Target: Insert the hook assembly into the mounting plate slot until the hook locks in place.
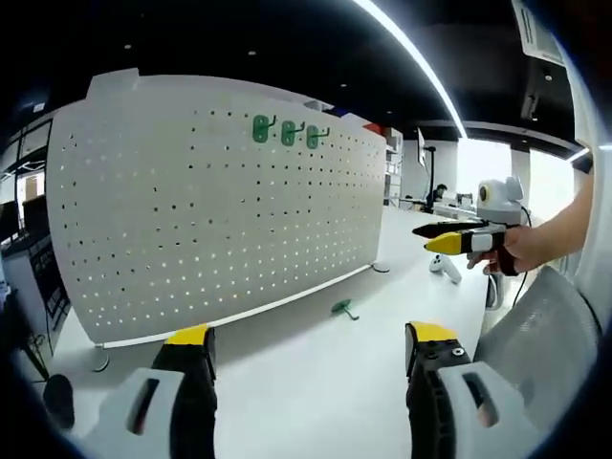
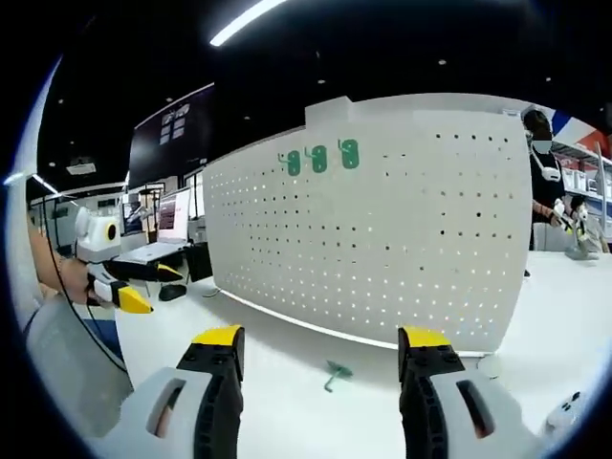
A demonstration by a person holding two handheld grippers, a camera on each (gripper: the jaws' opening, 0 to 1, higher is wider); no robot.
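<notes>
A white pegboard plate (image 1: 220, 210) (image 2: 402, 229) stands upright on the white table (image 1: 316, 382). Three green hooks (image 1: 287, 132) (image 2: 318, 159) hang side by side near its top edge. One loose green hook (image 1: 343, 308) (image 2: 335, 373) lies on the table just in front of the board. My left gripper (image 1: 311, 335) is open and empty, well short of the loose hook; it also appears at the left (image 2: 120, 292), held by a hand. My right gripper (image 2: 320, 337) is open and empty above the loose hook, and it enters the left gripper view from the right (image 1: 449, 239).
A person (image 2: 545, 163) stands behind the board's right end. Monitors and desks (image 2: 163, 229) line the far left. A small white object (image 1: 442, 268) lies on the table past the board. A grey mesh surface (image 1: 545, 335) sits close at the lower right.
</notes>
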